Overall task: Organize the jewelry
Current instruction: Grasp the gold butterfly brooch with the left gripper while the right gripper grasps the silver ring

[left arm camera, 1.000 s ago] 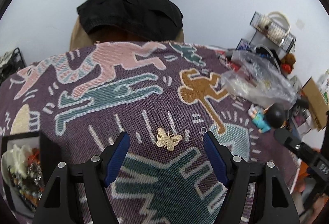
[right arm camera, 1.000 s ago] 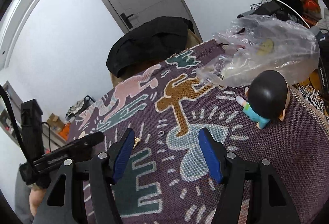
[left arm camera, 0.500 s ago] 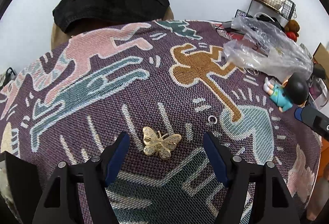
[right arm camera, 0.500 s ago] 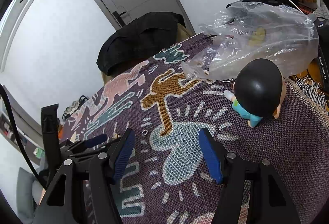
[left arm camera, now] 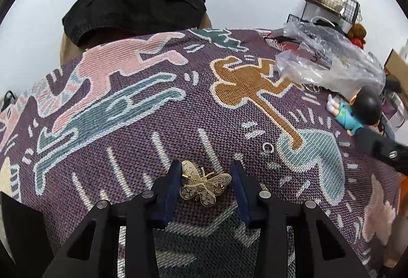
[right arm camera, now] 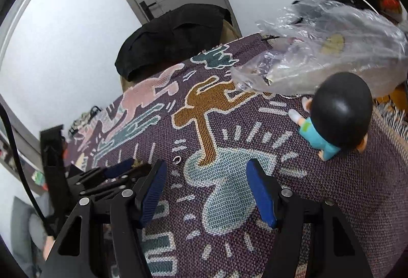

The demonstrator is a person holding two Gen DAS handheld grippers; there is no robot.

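Patterned woven cloth [left arm camera: 122, 109] under your tools. Butterfly brooch [left arm camera: 202, 185] lies on cloth between your left gripper [left arm camera: 205, 182] pads, left pad touching wing, grip not closed. Your right gripper [right arm camera: 205, 185] spread wide, holding nothing.

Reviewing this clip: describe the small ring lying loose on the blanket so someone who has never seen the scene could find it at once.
Start at the purple woven blanket with cartoon figures. Follow the brown figure down its long leg to the pale blue shape; the small ring lies just left of that joint. It is a tiny silver loop, unlike the gold butterfly brooch between the left gripper fingers.
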